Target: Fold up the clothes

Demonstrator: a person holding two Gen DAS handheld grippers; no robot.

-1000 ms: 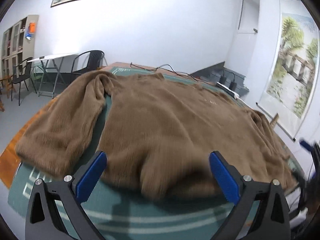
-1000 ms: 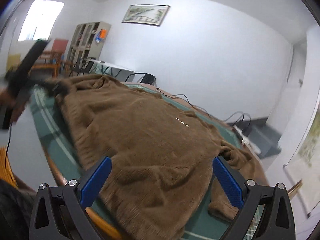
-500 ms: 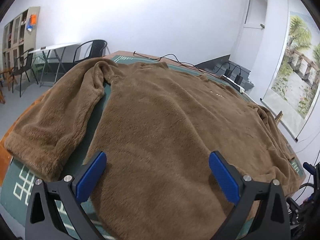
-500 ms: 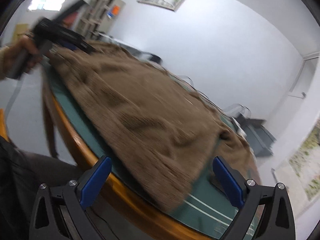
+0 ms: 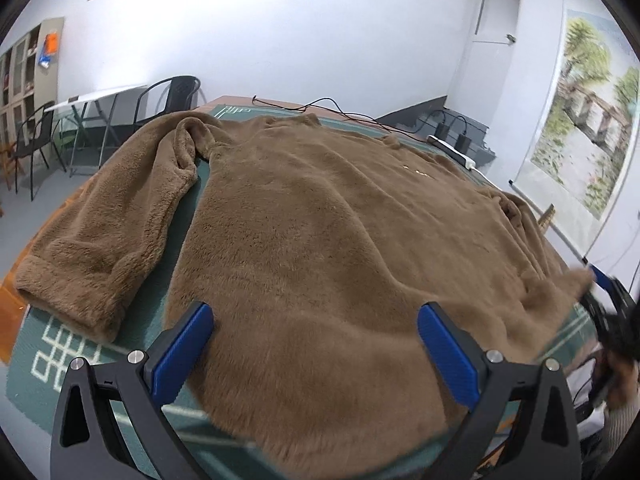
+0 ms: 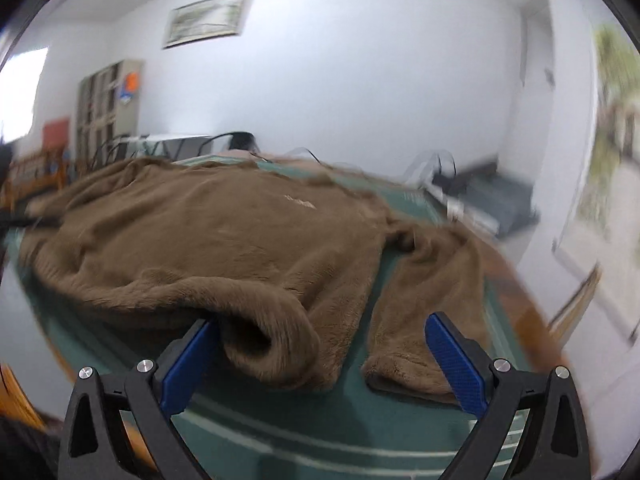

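Observation:
A fuzzy brown sweater (image 5: pixel 328 232) lies spread flat on a green patterned table cover (image 5: pixel 60 360), hem toward me, one sleeve (image 5: pixel 116 216) stretched at the left. My left gripper (image 5: pixel 316 344) is open, its blue pads above the hem. In the right wrist view the sweater (image 6: pixel 224 232) shows with its hem corner bulging up (image 6: pixel 272 332) and the other sleeve (image 6: pixel 432 304) beside it. My right gripper (image 6: pixel 320 356) is open over that corner and holds nothing. It also shows blurred at the far right of the left wrist view (image 5: pixel 612 312).
The wooden table edge (image 6: pixel 532 320) borders the green cover. Black cables (image 5: pixel 332 108) and a power strip (image 5: pixel 452 148) lie at the far end. Chairs (image 5: pixel 172 96) and a folding table (image 5: pixel 96 96) stand at the back left. A scroll painting (image 5: pixel 584 120) hangs on the right wall.
The right gripper has swung from the table's side round to the sweater's hem corner by the right sleeve. The left gripper has drawn back slightly, so the hem shows between its fingers. Both stay open.

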